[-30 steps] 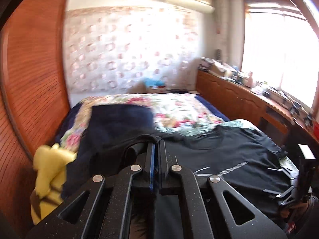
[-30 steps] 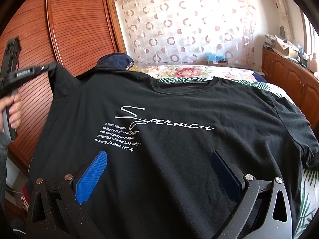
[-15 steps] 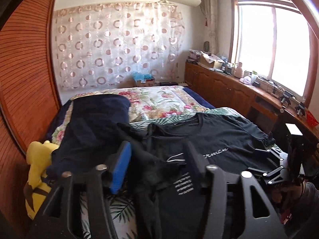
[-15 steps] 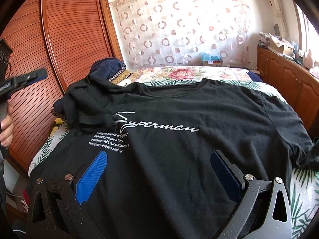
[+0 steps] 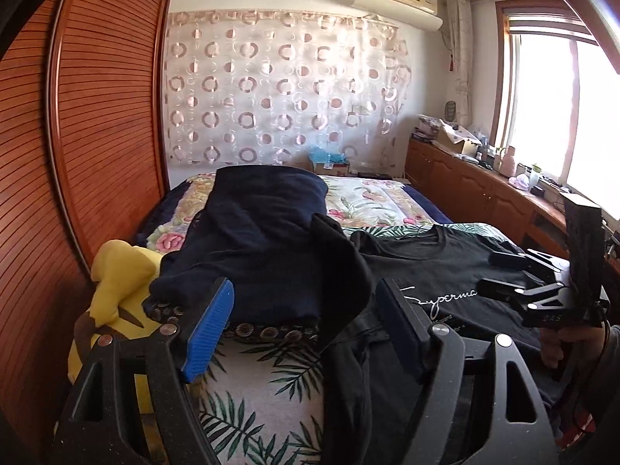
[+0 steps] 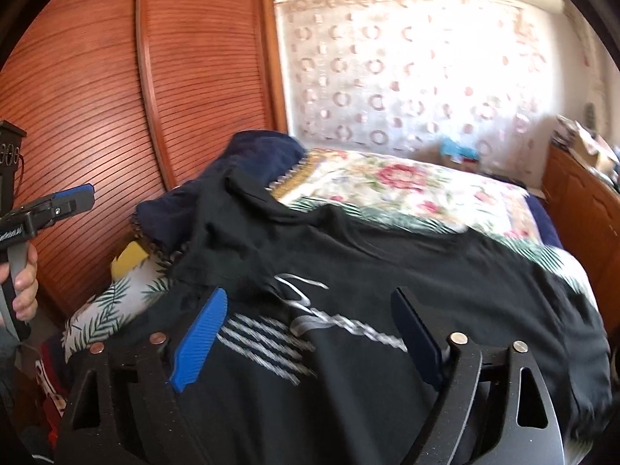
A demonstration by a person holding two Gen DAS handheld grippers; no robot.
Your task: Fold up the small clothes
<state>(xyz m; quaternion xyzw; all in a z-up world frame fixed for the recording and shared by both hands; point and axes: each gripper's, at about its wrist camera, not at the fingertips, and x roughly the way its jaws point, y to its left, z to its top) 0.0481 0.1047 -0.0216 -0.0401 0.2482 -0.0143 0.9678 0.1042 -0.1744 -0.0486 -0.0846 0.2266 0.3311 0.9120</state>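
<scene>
A black T-shirt (image 6: 407, 279) with white script lettering lies face up on the bed; it also shows in the left wrist view (image 5: 445, 267). Its left sleeve (image 5: 341, 267) is bunched and folded inward toward the chest. My left gripper (image 5: 304, 317) is open and empty, just short of that bunched sleeve. It also shows at the left edge of the right wrist view (image 6: 73, 197). My right gripper (image 6: 310, 329) is open and empty over the shirt's lower front. It also shows at the right of the left wrist view (image 5: 500, 271).
A dark navy garment (image 5: 263, 232) lies on the floral bedspread (image 6: 387, 186) beyond the sleeve. A yellow plush toy (image 5: 120, 275) sits at the bed's left edge by the wooden wardrobe (image 5: 97, 116). A cluttered wooden counter (image 5: 484, 178) runs under the window.
My left gripper opened and let go of the shirt's left sleeve, which dropped bunched onto the shirt. It then pulled back. The right gripper swung left over the shirt.
</scene>
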